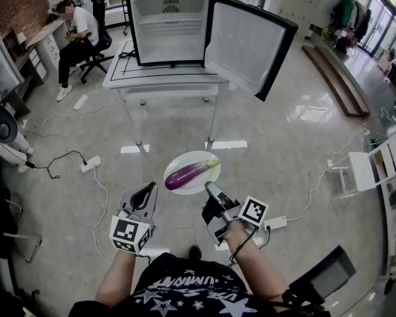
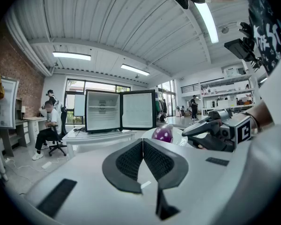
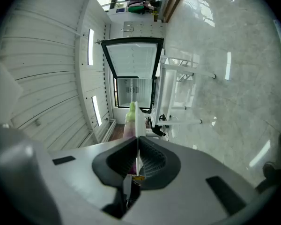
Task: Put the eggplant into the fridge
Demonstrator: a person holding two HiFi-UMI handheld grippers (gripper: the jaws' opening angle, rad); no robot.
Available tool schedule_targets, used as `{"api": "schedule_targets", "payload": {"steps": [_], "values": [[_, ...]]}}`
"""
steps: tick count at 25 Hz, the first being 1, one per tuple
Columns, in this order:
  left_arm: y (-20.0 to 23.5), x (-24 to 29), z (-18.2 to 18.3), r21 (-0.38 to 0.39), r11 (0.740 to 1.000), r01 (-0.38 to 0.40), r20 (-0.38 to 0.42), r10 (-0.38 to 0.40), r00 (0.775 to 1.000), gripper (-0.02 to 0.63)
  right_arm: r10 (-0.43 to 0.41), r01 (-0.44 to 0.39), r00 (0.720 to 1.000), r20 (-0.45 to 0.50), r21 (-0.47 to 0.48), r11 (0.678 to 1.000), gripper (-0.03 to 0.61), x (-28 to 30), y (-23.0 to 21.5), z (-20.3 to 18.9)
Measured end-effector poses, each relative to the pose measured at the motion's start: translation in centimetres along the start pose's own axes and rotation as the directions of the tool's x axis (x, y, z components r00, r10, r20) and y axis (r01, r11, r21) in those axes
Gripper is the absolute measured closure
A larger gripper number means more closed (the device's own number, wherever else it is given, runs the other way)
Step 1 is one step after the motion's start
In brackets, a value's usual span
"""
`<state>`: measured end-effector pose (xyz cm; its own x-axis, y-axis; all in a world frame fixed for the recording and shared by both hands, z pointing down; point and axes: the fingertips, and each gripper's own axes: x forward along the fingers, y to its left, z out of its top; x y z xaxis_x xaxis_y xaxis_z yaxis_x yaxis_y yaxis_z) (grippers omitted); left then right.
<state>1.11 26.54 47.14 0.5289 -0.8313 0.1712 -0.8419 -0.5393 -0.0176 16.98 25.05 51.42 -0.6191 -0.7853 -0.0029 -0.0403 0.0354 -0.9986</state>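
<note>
A purple eggplant [image 1: 188, 175] with a green stem lies on a white plate [image 1: 199, 184] held in the air over the floor. My right gripper [image 1: 211, 190] is shut on the plate's near rim; in the right gripper view the plate [image 3: 136, 118] shows edge-on between the jaws, with the eggplant [image 3: 129, 122] beside it. My left gripper [image 1: 147, 189] hangs left of the plate, shut, with nothing in it [image 2: 143, 142]. From the left gripper view the eggplant [image 2: 163, 133] sits just beyond its jaws. The fridge [image 1: 170, 28] stands ahead on a white table [image 1: 162, 79], door [image 1: 247, 41] swung open to the right, shelves bare.
A person [image 1: 78, 35] sits on an office chair at a desk at the far left. Cables and power strips [image 1: 90, 164] lie on the floor on the left, and another power strip [image 1: 276, 223] lies on the right. A white rack [image 1: 373, 170] stands at the right edge.
</note>
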Motion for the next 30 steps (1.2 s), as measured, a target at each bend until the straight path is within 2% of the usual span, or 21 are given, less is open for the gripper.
{"api": "schedule_targets", "payload": {"steps": [5, 15, 30], "values": [[1.6, -1.6, -0.1, 0.014, 1.000, 0.002, -0.024, -0.002, 1.000, 0.604, -0.010, 0.010, 1.000, -0.001, 0.026, 1.000, 0.558, 1.1, -0.1, -2.4], [5.2, -5.4, 0.1, 0.015, 1.000, -0.022, -0.014, 0.022, 1.000, 0.604, 0.016, -0.016, 1.000, 0.001, 0.020, 1.000, 0.558, 2.4, 1.1, -6.2], [7.0, -7.3, -0.4, -0.022, 0.999, -0.025, 0.006, 0.025, 1.000, 0.604, 0.010, -0.010, 0.999, 0.046, 0.002, 1.000, 0.558, 2.1, 1.8, -8.4]]}}
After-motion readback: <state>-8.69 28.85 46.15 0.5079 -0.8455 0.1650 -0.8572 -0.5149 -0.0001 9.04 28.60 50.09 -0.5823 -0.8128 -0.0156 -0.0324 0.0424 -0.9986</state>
